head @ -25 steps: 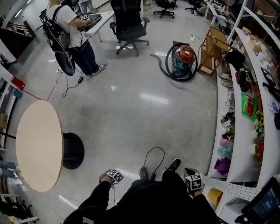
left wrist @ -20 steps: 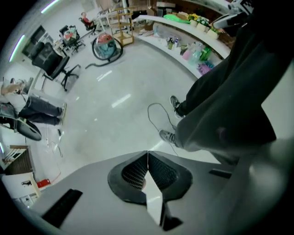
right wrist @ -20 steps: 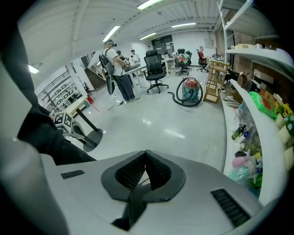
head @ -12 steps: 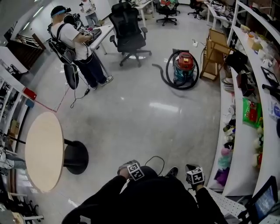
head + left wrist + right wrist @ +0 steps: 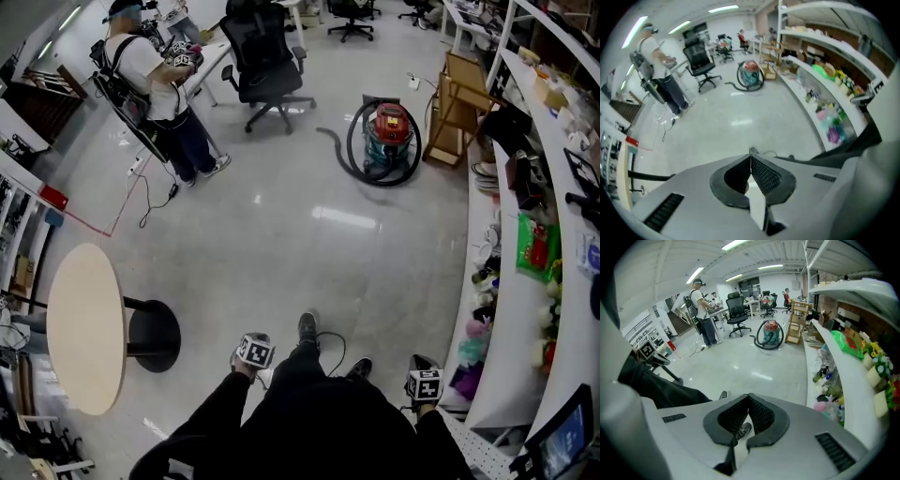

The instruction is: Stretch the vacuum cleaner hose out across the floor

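light: bright, ceiling strips [image 5: 723,8] above | glare: floor [image 5: 740,123] ahead of left gripper [image 5: 750,161] | edges: fisheye warp, dark vignette | focus: slightly soft

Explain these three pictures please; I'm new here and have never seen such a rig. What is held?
No robot: a person wears a head camera and carries a pair of two-jaw grippers. The wide picture looks down from the head; the others look along the left gripper and the right gripper. Both are shut, holding nothing. Across the floor stands a red-topped vacuum cleaner, its black hose looped around it, untouched. A round table stands at left.
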A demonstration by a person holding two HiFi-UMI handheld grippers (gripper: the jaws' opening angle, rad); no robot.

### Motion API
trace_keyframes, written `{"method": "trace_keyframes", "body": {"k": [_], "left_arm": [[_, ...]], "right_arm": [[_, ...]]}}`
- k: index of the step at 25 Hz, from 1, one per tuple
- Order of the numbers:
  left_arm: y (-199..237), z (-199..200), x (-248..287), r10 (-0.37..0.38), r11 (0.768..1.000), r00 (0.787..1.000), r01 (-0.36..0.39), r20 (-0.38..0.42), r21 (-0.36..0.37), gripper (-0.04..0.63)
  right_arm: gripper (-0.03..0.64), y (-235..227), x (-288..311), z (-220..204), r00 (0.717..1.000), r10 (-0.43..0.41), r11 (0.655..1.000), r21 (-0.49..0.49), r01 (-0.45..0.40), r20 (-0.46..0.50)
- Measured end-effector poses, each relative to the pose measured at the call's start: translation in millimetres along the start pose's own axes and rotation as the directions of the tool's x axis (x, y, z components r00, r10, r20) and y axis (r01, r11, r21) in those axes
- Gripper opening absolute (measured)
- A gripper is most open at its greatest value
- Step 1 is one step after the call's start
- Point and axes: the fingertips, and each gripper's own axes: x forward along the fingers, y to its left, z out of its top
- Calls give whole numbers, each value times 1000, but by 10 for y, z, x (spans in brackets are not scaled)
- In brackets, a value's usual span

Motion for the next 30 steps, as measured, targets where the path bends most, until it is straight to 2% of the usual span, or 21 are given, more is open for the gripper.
{"method": "trace_keyframes", "body": {"k": [1, 3, 6, 8, 10, 12, 14, 16, 18, 19, 22, 24, 25, 26, 28, 30], "left_arm": [[85, 233, 1, 2, 999, 998, 0, 69, -37, 20], [187, 736, 1, -11, 999, 986, 18, 167, -44, 20], [212, 1517, 11, -77, 996, 956, 62, 281, 62, 20], [114, 2011, -50, -156, 981, 923, 102, 352, 167, 20], [-62, 2468, -237, -265, 951, 867, 163, 421, 263, 20], [-189, 2860, -505, -366, 921, 796, 234, 483, 313, 20], [-193, 3234, -767, -430, 899, 723, 287, 540, 332, 20], [-140, 3609, -1012, -465, 882, 658, 292, 592, 369, 20], [-24, 4010, -1241, -470, 877, 597, 233, 650, 420, 20], [63, 4233, -1364, -460, 879, 566, 182, 684, 440, 20], [248, 4836, -1800, -415, 889, 472, 29, 778, 457, 21], [230, 5085, -2028, -393, 900, 432, 0, 812, 436, 21], [192, 5175, -2070, -385, 907, 425, 8, 819, 422, 20], [133, 5249, -2050, -376, 913, 430, 19, 821, 408, 21], [-49, 5363, -1896, -341, 927, 471, 26, 813, 374, 21], [-261, 5474, -1775, -300, 941, 512, 22, 805, 337, 21]], "right_arm": [[12, -11, 38, 145, 1000, -17, 1000, -9, 17, 13], [12, 16, 164, 469, 999, -42, 999, -29, 43, 31], [12, 177, 377, 1068, 995, -64, 997, -33, 66, 73], [12, 329, 484, 1528, 991, -75, 997, -24, 78, 114], [12, 522, 547, 2026, 985, -75, 997, -18, 79, 156], [12, 749, 575, 2540, 978, -57, 998, -25, 63, 203], [12, 936, 560, 3062, 966, -36, 997, -64, 54, 255], [12, 1044, 430, 3593, 953, -43, 987, -138, 88, 299], [12, 1147, 260, 4196, 929, -42, 966, -222, 132, 368], [12, 1187, 227, 4494, 908, -21, 956, -259, 141, 419], [12, 1266, 191, 5208, 823, 87, 928, -346, 138, 561], [12, 1324, 145, 5526, 767, 160, 920, -376, 113, 621], [12, 1348, 142, 5642, 740, 201, 914, -394, 93, 642], [12, 1346, 164, 5722, 718, 242, 906, -416, 72, 652], [12, 1235, 248, 5784, 702, 311, 890, -455, 22, 641], [12, 1040, 326, 5788, 706, 366, 874, -485, -37, 606]]}}
